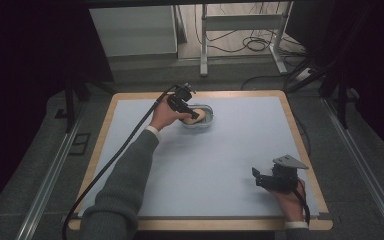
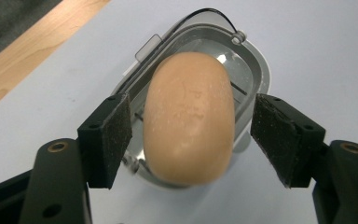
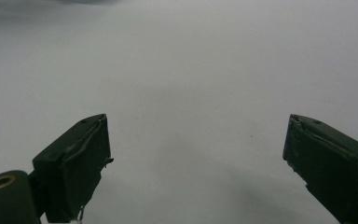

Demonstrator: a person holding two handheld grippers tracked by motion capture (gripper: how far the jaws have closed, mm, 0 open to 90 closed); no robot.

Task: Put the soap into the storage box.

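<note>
A peach oval soap bar [image 2: 189, 119] lies in a clear oval dish [image 2: 261, 70] on the pale blue mat. My left gripper [image 2: 191, 140] is open, with one jaw on each side of the bar. A narrow gap shows between the bar and each pad [image 2: 119, 135]. From above, the left gripper [image 1: 195, 113] reaches over the soap bar [image 1: 201, 111] and dish [image 1: 207, 123] near the mat's far middle. My right gripper [image 1: 258, 178] sits at the near right, held by a hand. Its jaws [image 3: 196, 158] stand wide open over bare mat with nothing between them.
The blue mat [image 1: 220, 160] covers a wooden-edged table [image 1: 300, 150]. A black cable [image 1: 125, 145] trails from the left gripper along the sleeve to the near left. Beyond the table are a dark floor, table legs and loose cables [image 1: 255, 45].
</note>
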